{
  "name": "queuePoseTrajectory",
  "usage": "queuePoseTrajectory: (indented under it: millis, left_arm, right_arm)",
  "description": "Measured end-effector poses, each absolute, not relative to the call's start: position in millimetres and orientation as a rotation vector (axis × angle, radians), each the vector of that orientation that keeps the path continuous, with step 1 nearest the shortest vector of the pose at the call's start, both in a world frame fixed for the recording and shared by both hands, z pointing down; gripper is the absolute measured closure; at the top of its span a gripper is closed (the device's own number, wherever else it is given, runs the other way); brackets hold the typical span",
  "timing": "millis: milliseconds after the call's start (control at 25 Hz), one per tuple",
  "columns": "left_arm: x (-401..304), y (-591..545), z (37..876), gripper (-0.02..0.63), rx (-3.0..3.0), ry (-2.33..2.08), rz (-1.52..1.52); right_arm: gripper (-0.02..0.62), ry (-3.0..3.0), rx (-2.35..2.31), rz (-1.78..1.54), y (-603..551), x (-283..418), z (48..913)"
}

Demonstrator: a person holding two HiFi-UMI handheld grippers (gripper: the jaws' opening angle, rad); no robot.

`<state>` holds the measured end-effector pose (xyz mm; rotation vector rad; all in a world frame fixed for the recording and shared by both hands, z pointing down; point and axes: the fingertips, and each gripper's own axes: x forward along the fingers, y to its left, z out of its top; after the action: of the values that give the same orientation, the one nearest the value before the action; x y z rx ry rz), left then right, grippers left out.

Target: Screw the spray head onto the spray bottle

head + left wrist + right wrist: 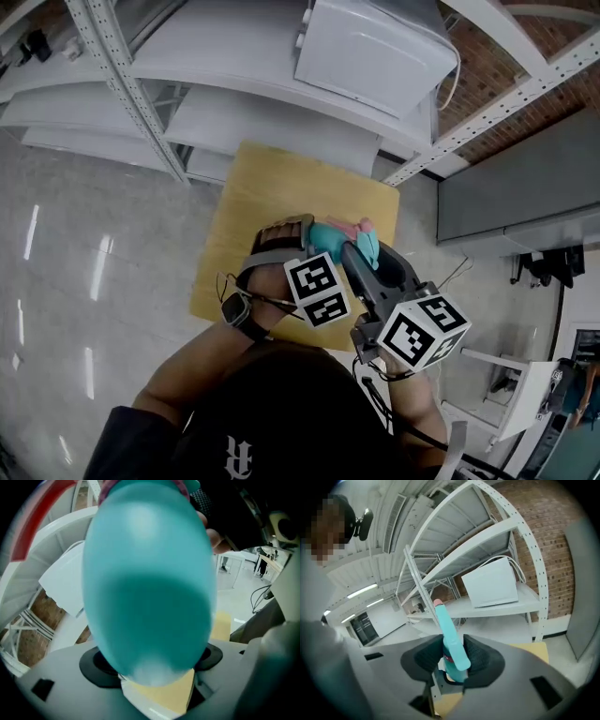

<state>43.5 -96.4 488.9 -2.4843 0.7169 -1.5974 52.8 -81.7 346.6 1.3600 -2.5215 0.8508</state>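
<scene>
- Surface [272, 197]: small yellow top, bare, standing before white shelving [281, 112]. Reference for every place below.
- Spray bottle [150, 583]: teal, smooth, rounded body. Held in the air above the near edge of the surface, not resting on it.
- Left gripper [152, 663]: fingers [96, 667] clenched on the bottle's lower body, one on each side.
- Spray head [451, 641]: teal with a pink tip. Also in the air above the near edge of the surface, just beside the bottle's top. Whether its collar sits on the neck yet cannot be told.
- Right gripper [453, 660]: fingers [483, 660] grasping the spray head near its base, with the long teal part projecting past them.
- Stage, as judged: head being brought to the neck; no sign that threading has begun.
- Risk, cross-threading: both parts hang unsupported above the surface, so the collar may meet the neck tilted and bind.
- Risk, bottle rotation: the rounded body may spin or slide in the left fingers once twisting force arrives, since the grip is low and far from the neck.
- Risk, head pivot: the head is pinched on a narrow part and may swivel between the pads instead of turning the collar.
- Risk, drop: anything let go here falls at the surface's near edge and could roll off to the floor.
</scene>
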Motion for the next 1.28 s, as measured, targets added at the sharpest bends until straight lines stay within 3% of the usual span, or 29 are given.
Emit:
queuePoseTrajectory:
  millis: [240, 560, 840, 920, 1120, 1280]
  left_arm:
    - [28.2, -102.9, 463.4, 0.186, -2.289, 0.727, -1.617]
    - [18.2, -107.5, 468.8, 0.186, -2.155, 0.818, -1.65]
    - [19.6, -111.1, 512.7, 0.186, -2.203, 0.765, -1.745]
    - [33.0, -87.8, 523.7, 0.186, -2.427, 0.555, -1.718]
    - [42.6, 21.3, 476.6, 0.186, -2.892, -0.578, -1.364]
    - [31.5, 105.0, 395.9, 0.186, -2.808, -1.438, -0.872]
  right_arm:
    - [0.485, -2.778, 0.982, 0.867, -56.4, 60.1, 314.3]
    - [0.485, -2.524, 1.104, 0.542, -56.9, 54.3, 339.5]
    - [0.485, -2.44, 1.383, 1.102, -75.1, 58.7, 375.4]
    - [0.485, -2.547, 1.247, 1.198, -68.9, 54.0, 361.9]
    - [0.441, -2.994, 0.638, 0.867, -30.5, 71.6, 288.4]
    - [0.301, -3.253, 0.041, 0.904, -32.1, 66.4, 279.5]
